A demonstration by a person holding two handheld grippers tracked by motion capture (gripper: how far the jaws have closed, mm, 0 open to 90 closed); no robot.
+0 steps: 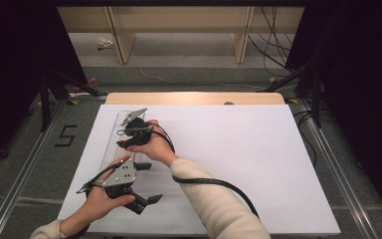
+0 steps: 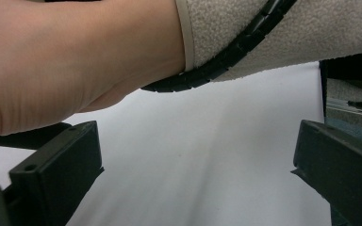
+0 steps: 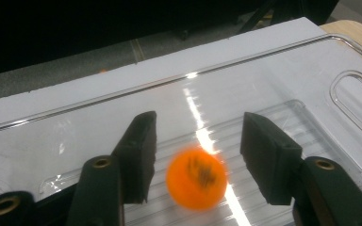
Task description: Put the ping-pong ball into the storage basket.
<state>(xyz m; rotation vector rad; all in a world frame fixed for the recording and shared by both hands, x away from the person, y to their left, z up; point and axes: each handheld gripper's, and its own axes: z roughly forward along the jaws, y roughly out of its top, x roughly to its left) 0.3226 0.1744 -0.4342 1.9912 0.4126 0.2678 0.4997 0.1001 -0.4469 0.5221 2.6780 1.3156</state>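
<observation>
Your right gripper (image 3: 195, 155): jaws parted, pads clear of the blurred orange ball (image 3: 196, 177) that lies between them over the clear plastic tray (image 3: 283, 70). Your left gripper (image 1: 146, 201): jaws wide, nothing between them, above the white sheet (image 1: 238, 144) near your right sleeve (image 2: 283, 33).

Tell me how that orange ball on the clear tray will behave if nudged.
The orange ball is round and looks blurred, so it probably rolls readily. The clear tray looks glossy, likely offering little grip. Its small size suggests it's light.
</observation>
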